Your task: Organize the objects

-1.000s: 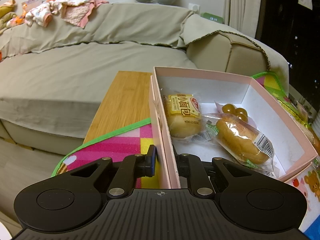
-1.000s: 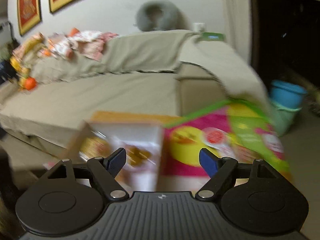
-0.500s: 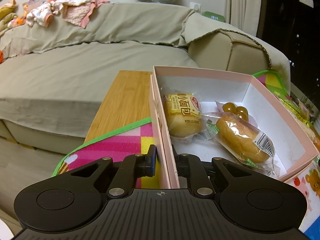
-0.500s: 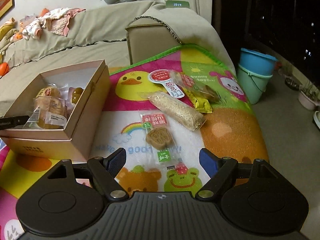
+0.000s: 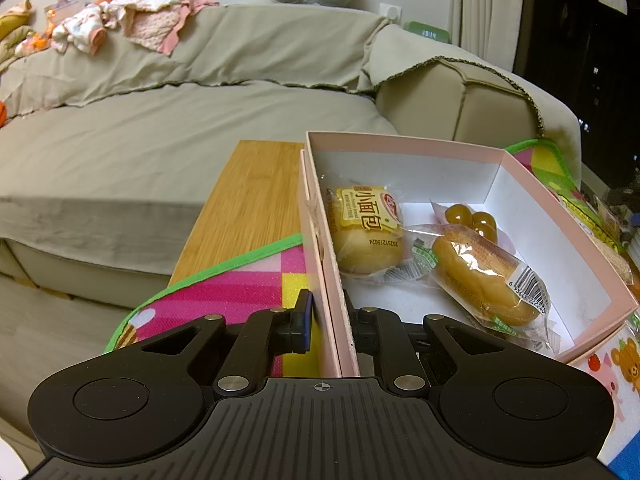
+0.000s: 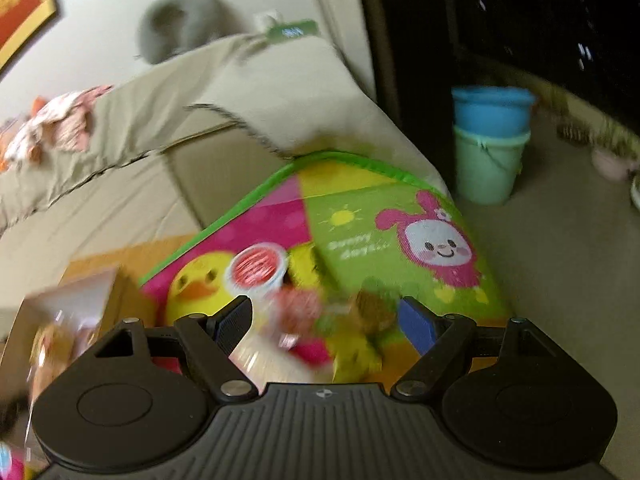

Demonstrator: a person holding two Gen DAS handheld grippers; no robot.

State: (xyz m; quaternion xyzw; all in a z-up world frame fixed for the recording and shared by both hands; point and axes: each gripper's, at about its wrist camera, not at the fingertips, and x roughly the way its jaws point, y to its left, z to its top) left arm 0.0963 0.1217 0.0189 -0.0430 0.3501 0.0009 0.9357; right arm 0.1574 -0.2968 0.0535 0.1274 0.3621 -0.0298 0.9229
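The left gripper [image 5: 329, 326] is clamping the box [image 5: 520, 168] wall to steady it while the right gripper [image 6: 324, 322], jaws apart, is hovering over snacks [image 6: 304, 308].

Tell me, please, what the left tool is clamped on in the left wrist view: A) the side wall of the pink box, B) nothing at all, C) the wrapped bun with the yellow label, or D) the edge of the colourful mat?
A: the left tool has its two pads pressed on either side of the near side wall of the pink box, while the wrapped bun with the yellow label lies untouched inside.
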